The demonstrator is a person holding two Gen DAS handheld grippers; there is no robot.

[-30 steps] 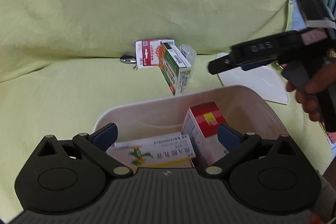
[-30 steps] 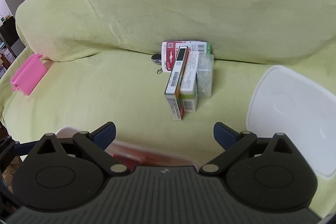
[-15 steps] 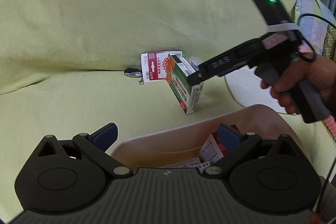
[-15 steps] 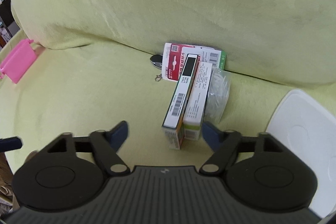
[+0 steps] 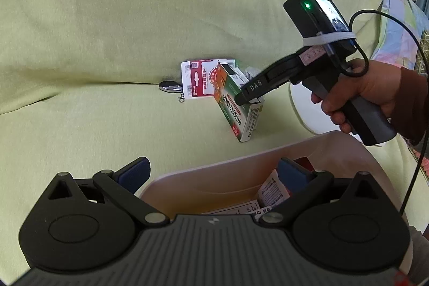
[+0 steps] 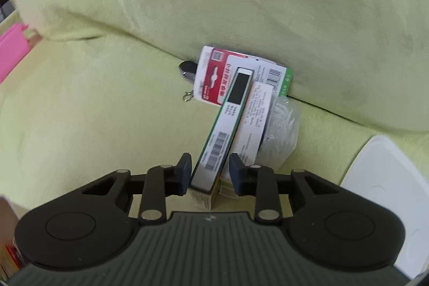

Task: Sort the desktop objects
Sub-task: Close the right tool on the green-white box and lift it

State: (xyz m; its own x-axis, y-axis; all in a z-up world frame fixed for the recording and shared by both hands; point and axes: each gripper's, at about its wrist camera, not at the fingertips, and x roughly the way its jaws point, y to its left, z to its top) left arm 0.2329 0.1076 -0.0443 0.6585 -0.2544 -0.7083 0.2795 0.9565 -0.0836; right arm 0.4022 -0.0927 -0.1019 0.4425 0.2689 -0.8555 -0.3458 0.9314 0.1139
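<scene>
A green medicine box [image 6: 225, 130] stands on its long edge on the yellow-green sofa seat, leaning against a second, white-sided box [image 6: 254, 111]. My right gripper [image 6: 211, 173] has its jaws narrowed onto the green box's near end, a pad on each long face. From the left wrist view, that right gripper [image 5: 241, 98] sits on top of the same green box [image 5: 230, 111], which still rests on the seat. My left gripper [image 5: 213, 173] is open and holds nothing, hovering over the beige bin [image 5: 209, 192] with medicine boxes [image 5: 270, 195] inside.
A red-and-white card [image 6: 211, 79], a metal key fob [image 6: 187, 69] and a clear plastic bag [image 6: 281, 130] lie by the sofa back. A white lid [image 6: 380, 178] is at the right, a pink box [image 6: 10, 52] far left. A hand [image 5: 362, 93] holds the right gripper.
My right gripper has come forward and down over the green box, and its jaws have closed from wide open to the box's width. The left gripper has drawn back over the bin.
</scene>
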